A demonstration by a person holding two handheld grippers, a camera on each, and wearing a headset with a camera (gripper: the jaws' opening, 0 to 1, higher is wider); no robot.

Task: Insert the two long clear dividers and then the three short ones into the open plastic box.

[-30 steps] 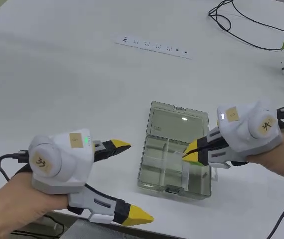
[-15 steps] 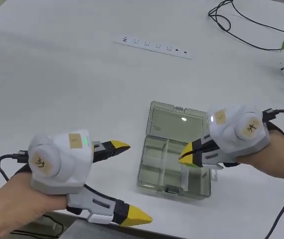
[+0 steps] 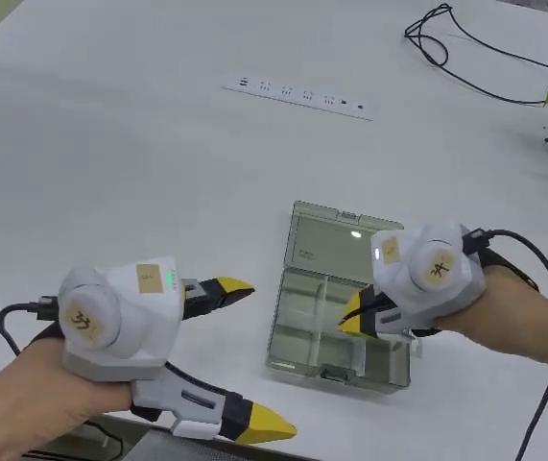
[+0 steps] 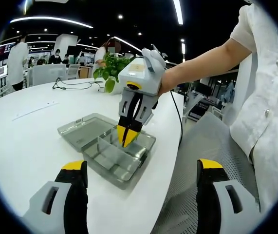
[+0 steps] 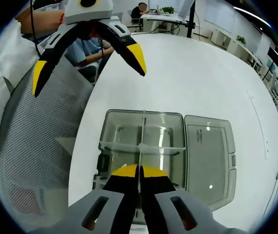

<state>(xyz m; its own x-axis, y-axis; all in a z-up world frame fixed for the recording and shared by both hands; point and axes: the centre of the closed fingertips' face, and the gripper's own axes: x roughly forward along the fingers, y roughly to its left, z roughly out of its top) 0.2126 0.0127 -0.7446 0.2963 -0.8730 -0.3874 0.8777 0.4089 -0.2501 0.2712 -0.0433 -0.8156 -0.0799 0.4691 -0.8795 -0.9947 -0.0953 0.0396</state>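
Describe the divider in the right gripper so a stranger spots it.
On the white table lies an open clear plastic box. Over its tray the right gripper is shut on a thin clear divider, on edge, crossing the other divider seated there.

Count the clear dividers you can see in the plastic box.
2. One divider runs across the box; a second divider, crossing it, is pinched in the right gripper. Others may be hidden under that gripper.

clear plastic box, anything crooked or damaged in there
Nothing stands out. The clear plastic box lies open with its lid flat. One clear divider sits straight across the tray, and the right gripper holds a second clear divider squarely crossing it.
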